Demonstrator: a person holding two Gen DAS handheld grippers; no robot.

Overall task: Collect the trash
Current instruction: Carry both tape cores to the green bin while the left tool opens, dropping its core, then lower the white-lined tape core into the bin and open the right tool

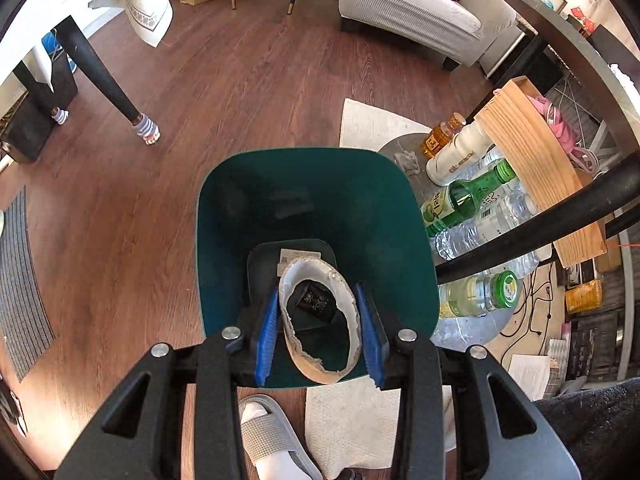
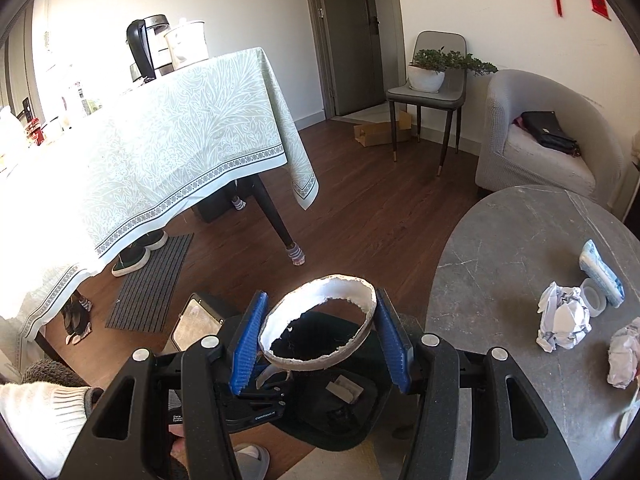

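Note:
A torn white paper ring (image 1: 320,320) sits between the blue pads of my left gripper (image 1: 320,338), held right over the open green trash bin (image 1: 224,240). The same ring (image 2: 320,324) shows between the blue pads of my right gripper (image 2: 320,340), also above the bin (image 2: 340,408). Both grippers are shut on the ring from different sides. A dark item and a label lie on the bin's bottom. Crumpled white paper balls (image 2: 564,320) and a blue-white packet (image 2: 602,272) lie on the grey round table (image 2: 500,248) to my right.
Several bottles (image 1: 468,200) stand on a grey base right of the bin, under a wooden tray (image 1: 540,172). A black table leg (image 1: 540,232) crosses there. A clothed dining table (image 2: 160,140), a chair with a plant (image 2: 432,76) and an armchair (image 2: 552,140) stand around. My slippered foot (image 1: 268,436) is below.

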